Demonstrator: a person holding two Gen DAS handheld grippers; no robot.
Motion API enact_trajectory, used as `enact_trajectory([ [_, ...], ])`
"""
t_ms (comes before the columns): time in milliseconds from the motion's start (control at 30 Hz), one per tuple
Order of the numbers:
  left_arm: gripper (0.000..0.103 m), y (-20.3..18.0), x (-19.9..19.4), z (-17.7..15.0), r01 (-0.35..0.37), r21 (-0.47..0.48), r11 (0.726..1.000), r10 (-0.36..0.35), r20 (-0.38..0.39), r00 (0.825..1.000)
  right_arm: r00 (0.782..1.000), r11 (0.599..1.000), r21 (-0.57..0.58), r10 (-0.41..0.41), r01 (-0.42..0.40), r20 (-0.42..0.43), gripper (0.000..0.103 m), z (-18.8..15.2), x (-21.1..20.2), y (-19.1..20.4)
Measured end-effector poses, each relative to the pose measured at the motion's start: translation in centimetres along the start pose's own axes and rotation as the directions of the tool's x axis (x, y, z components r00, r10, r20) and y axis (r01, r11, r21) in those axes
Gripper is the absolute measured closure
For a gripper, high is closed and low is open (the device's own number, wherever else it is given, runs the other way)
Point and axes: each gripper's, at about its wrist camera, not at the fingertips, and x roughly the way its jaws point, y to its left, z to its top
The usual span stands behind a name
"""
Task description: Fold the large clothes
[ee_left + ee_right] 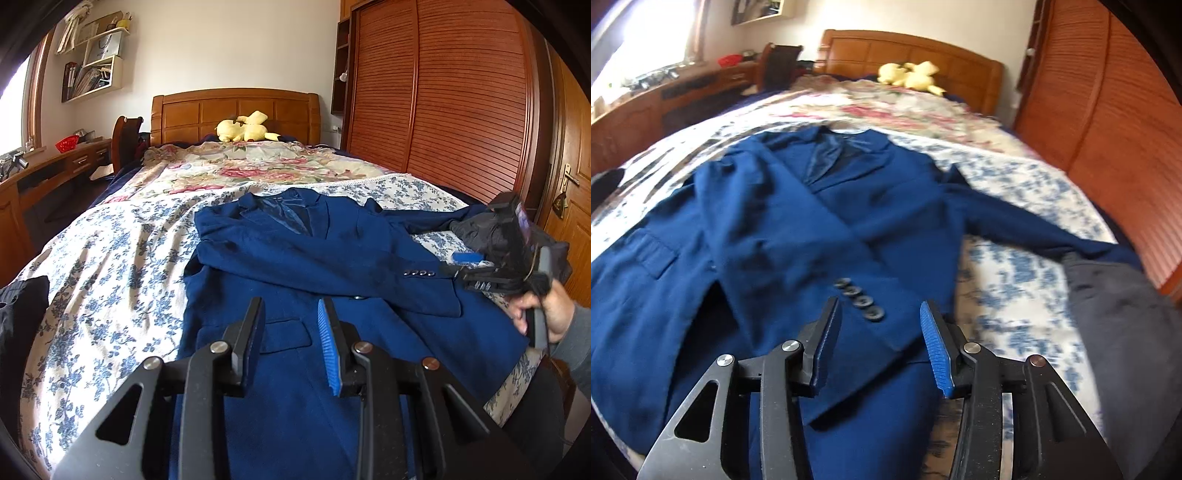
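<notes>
Right gripper (879,332), jaws parted and empty, hovers over the folded cuff (864,306); the other sleeve (1034,229) runs far-right. Left gripper (291,332), likewise empty, over jacket (295,369) hem.

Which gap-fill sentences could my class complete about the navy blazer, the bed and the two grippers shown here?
1. The navy blue wool blazer lies flat on the ____-patterned bedspread.
2. One sleeve is folded across the blazer's front, its cuff showing ____ dark buttons.
3. The yellow plush toy rests against the ____ headboard.
4. The left gripper and right gripper both hover with jaws ____.

Missing words: floral; four; wooden; open
</notes>
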Motion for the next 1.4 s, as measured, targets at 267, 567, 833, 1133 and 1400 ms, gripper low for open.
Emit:
enact_trajectory([
  [267,0.064,-2.9,2.1,0.5,0.032,0.027,0.999,-0.032,0.001,0.999,0.992,0.996,0.02,0.085,-0.083,-0.091,0.057,-2.3,3.9,-0.2],
  [567,0.057,-6.7,6.0,0.4,0.038,0.084,0.996,-0.033,-0.063,0.997,0.987,0.988,0.052,0.149,-0.146,-0.066,0.053,-2.8,3.5,-1.1],
  [833,0.051,-9.3,8.7,0.5,0.03,0.115,0.993,-0.02,-0.093,0.995,0.984,0.983,0.063,0.175,-0.173,-0.027,0.052,-2.7,2.2,-1.9],
  [1133,0.051,-10.9,9.7,0.7,0.023,0.103,0.994,-0.012,-0.113,0.994,0.991,0.989,0.058,0.133,-0.133,0.004,0.042,-1.3,1.8,-6.8],
  [1400,0.051,-10.5,9.6,0.4,0.034,0.092,0.995,-0.022,-0.129,0.991,0.998,0.979,0.194,0.053,-0.055,0.018,0.038,1.7,5.8,-14.3],
])
